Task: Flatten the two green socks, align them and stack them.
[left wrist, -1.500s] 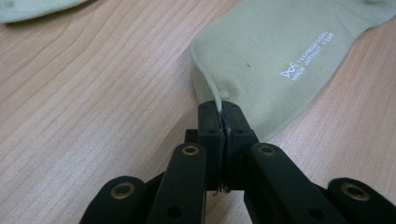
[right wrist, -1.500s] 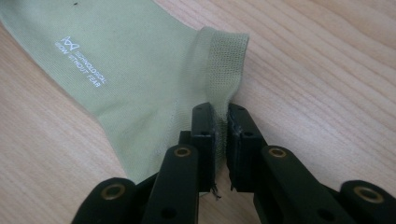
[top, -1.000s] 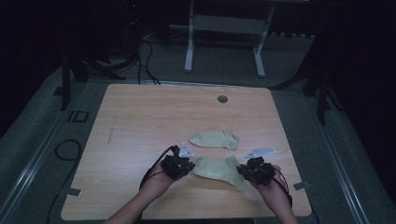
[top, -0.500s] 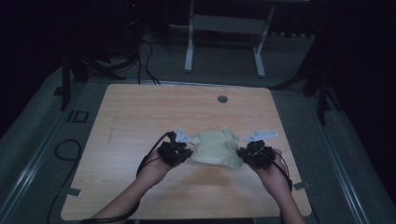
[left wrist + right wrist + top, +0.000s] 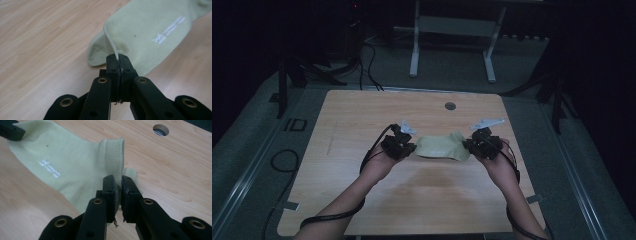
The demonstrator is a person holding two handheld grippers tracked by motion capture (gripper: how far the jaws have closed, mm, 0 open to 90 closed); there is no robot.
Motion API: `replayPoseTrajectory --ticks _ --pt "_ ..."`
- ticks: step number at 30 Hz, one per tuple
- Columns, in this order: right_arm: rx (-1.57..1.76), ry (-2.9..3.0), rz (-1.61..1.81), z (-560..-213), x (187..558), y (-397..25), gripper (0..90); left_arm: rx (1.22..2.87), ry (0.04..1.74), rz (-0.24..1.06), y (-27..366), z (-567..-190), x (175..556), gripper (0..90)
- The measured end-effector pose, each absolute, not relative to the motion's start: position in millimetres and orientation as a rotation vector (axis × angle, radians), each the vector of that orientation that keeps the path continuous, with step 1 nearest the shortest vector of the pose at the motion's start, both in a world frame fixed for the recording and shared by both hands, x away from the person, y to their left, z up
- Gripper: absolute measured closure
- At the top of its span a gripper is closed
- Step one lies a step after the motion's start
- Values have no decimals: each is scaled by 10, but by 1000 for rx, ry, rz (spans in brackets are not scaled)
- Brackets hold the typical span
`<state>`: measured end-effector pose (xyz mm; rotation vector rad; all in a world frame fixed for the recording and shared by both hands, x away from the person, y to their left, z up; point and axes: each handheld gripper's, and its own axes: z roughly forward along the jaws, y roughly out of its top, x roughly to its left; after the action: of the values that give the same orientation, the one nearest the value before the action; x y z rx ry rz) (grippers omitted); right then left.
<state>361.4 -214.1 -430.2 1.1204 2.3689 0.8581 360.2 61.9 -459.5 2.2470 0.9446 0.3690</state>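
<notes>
Left gripper point(image 5: 119, 60) is clamped tight on the toe-end edge of the top sock point(image 5: 150, 35); right gripper point(image 5: 119, 182) is clamped on its ribbed cuff. Both jaw pairs are closed with fabric pinched between them.

Largest first: table point(image 5: 362, 115), light wood, mostly bare. Sock point(image 5: 441, 146) sits just past centre, stretched between the two grippers, left one point(image 5: 404, 146) at 9 o'clock of it, right one point(image 5: 477, 145) at 3 o'clock. A second sock point(image 5: 96, 53) lies under the held one; in the left gripper view its toe pokes out at 8 o'clock of the top sock, and in the right gripper view a corner of fabric point(image 5: 130, 173) shows behind the cuff.

Step, as I read it: laying one sock onto the other to pair them. Next move calls for lining up the edges, lowering flat, then letting go at both ends without dragging the fabric.

Around: round cable hole point(image 5: 450, 106) at 12 o'clock of the socks, well apart. Nothing stands in the way on the table. Only risk is the lower sock shifting on release.
</notes>
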Motion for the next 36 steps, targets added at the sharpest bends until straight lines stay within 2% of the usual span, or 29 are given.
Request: replayPoseTrajectory --ticks 11,19,26,36 --pt "1223 2366 806 -4469 4002 -2191 825 2260 994 358 486 -4777 3863 881" --pt "1311 2390 767 -4796 4221 -2272 823 2301 1022 349 358 -5051 3992 882" --pt "1363 2422 712 -5035 4320 -2302 820 2327 1035 312 303 -5224 4052 881" --pt "1411 2435 691 -5220 4462 -2283 815 2347 1063 342 279 -5386 4152 880"
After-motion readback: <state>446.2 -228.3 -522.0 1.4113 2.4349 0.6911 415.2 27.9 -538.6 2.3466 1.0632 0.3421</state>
